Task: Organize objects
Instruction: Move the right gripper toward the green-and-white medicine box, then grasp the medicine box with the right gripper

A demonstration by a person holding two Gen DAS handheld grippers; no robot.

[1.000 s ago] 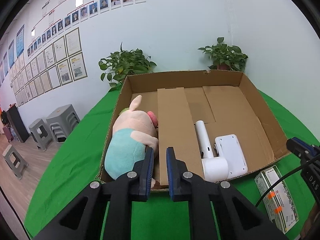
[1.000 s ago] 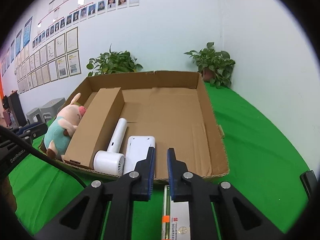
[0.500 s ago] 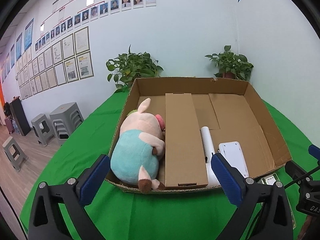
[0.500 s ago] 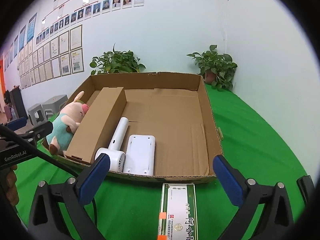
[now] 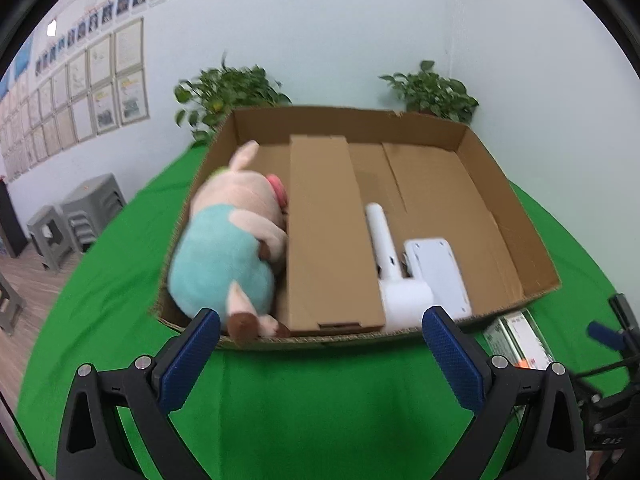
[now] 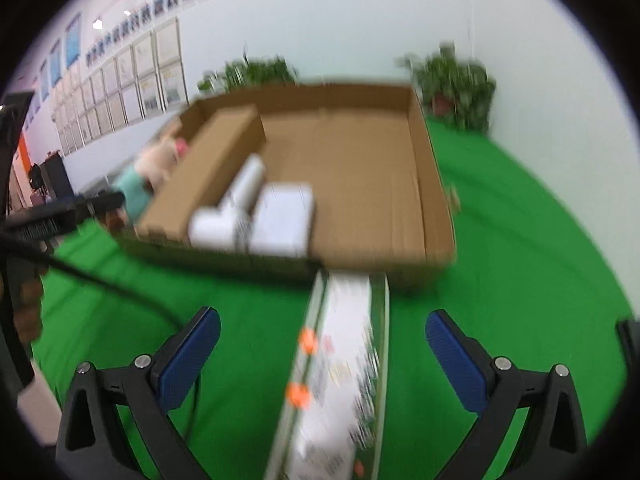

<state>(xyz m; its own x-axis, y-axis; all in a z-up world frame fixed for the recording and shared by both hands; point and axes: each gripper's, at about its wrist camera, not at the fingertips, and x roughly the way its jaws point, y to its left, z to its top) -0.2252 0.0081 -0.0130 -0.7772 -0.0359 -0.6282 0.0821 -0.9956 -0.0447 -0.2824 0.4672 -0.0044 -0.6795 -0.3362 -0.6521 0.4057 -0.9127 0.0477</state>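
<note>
A shallow cardboard tray (image 5: 516, 216) (image 6: 434, 200) rests on the green table. Inside it lie a plush pig (image 5: 228, 248) (image 6: 148, 168) at the left, a long brown box (image 5: 328, 236) (image 6: 208, 172), a white hair dryer (image 5: 394, 276) (image 6: 232, 212) and a flat white device (image 5: 438, 272) (image 6: 284, 220). A long green-and-white packet (image 6: 340, 364) (image 5: 518, 338) lies on the cloth in front of the tray. My left gripper (image 5: 320, 328) is open, just short of the tray's near wall. My right gripper (image 6: 322, 332) is open and empty, with the packet lying between its fingers.
Two potted plants (image 5: 228, 92) (image 5: 434, 90) stand behind the tray against the wall. Grey stools (image 5: 76, 216) stand on the floor to the left. The other gripper and its cable (image 6: 60, 216) cross the left of the right wrist view.
Both grippers went from shut to wide open. Both have dipped toward the table; the right one has come closer over the packet, and its view is now blurred.
</note>
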